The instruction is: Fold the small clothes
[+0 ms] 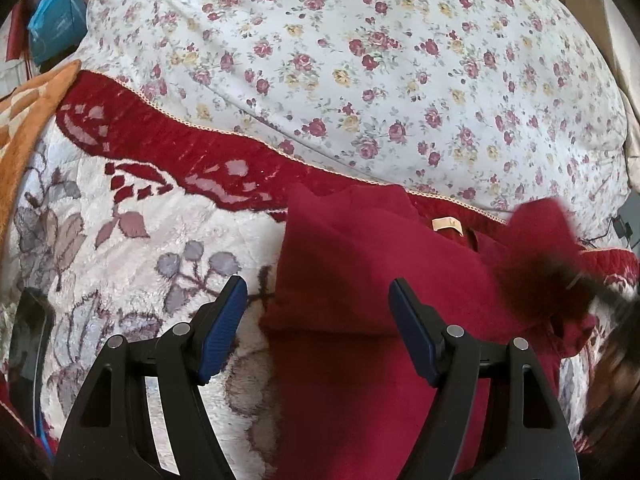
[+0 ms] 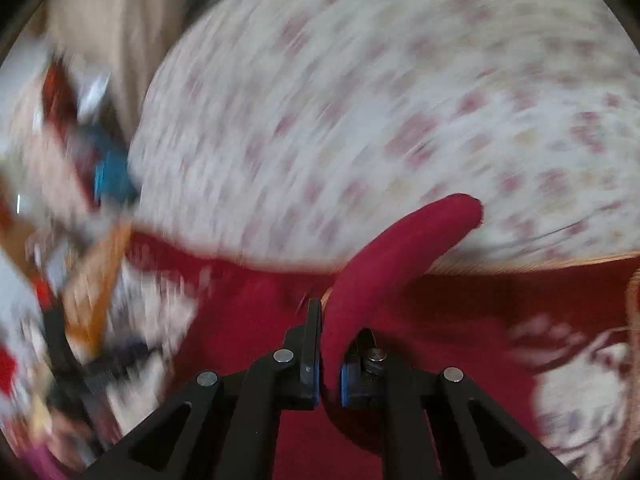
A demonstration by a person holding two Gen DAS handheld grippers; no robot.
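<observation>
Covering the bed, a flowered quilt (image 1: 380,60) is lying behind a red-bordered blanket (image 1: 120,240), on which the red garment (image 1: 360,280) is resting. Left gripper (image 1: 316,320) is hovering wide open, holding nothing; right gripper (image 2: 330,344) is pinching a red fold (image 2: 384,260) tightly.

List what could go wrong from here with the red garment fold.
The right gripper pinches only a narrow strip of the red garment, and its view is motion-blurred: a fast swing might pull it free. The left gripper is open, so the folded part could drag across the blanket.
</observation>
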